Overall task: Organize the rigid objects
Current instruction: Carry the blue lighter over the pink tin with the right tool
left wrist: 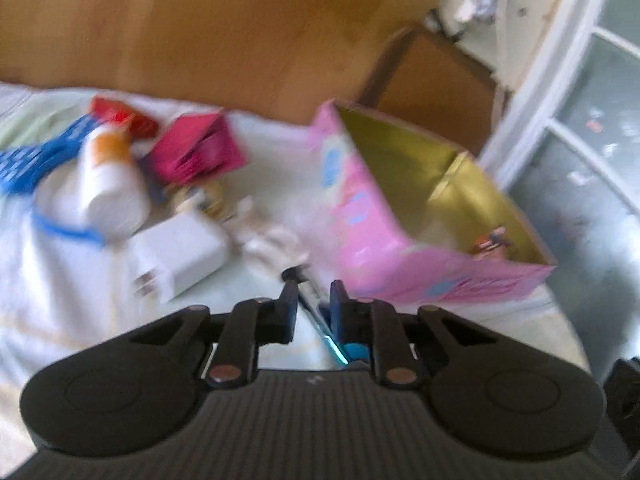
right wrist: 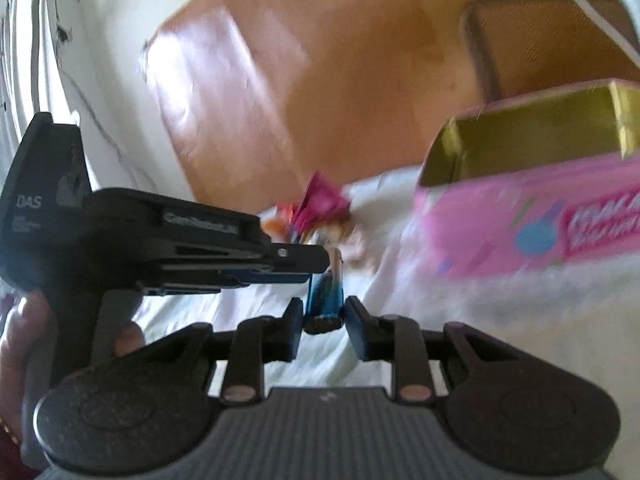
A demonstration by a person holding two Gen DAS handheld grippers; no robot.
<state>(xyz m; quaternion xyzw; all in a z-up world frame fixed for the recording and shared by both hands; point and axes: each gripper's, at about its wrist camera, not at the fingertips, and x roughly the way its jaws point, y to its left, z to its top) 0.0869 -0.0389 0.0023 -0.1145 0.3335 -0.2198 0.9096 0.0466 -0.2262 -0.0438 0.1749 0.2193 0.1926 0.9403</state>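
Left claw (left wrist: 313,306) up close in the left view, pinching a thin blue pen-like thing (left wrist: 320,322) over a white bed sheet (left wrist: 60,280). Just beyond, a pink box (left wrist: 372,236) with a gold inside, open on top, a tiny toy (left wrist: 490,245) already in it. Off to the left, a heap: white bottle (left wrist: 110,184), white charger (left wrist: 180,256), red packet (left wrist: 200,152). Likely step: carrying things to the box; next, lift over the rim and let go. Right claw (right wrist: 323,314) near in the right view, squeezing a small blue thing (right wrist: 325,300), with the left claw reaching the same spot. All blurry; cannot tell if one thing or two.
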